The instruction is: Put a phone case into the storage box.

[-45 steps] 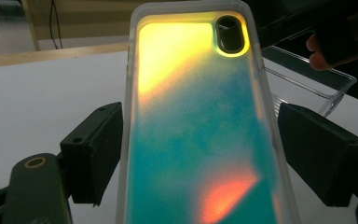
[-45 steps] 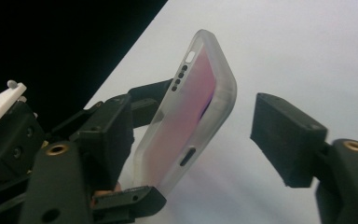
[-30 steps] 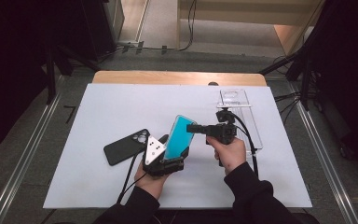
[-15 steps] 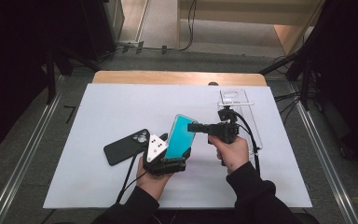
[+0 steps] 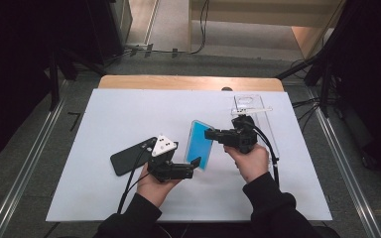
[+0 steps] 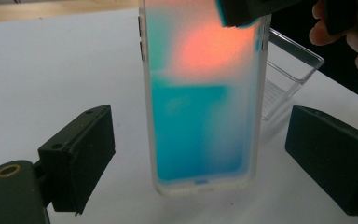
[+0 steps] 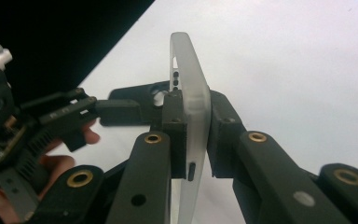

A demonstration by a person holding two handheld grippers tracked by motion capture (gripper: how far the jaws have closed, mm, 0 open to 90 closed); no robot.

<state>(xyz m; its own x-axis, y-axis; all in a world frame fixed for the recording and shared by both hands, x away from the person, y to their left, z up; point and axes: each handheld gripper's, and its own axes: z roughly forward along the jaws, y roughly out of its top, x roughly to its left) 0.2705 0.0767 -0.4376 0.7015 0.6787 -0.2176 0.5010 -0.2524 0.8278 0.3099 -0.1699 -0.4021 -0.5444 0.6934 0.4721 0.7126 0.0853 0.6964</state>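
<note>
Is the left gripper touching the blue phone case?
Apart. The left gripper view shows both fingers of the left gripper standing off either side of the blue phone case, white table visible in the gaps.

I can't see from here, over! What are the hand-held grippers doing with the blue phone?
Right hand-held gripper shut on blue phone, holding it upright on table. Left hand-held gripper open, jaws just opened, either side of phone, not touching. Black phone beside, clear.
</note>
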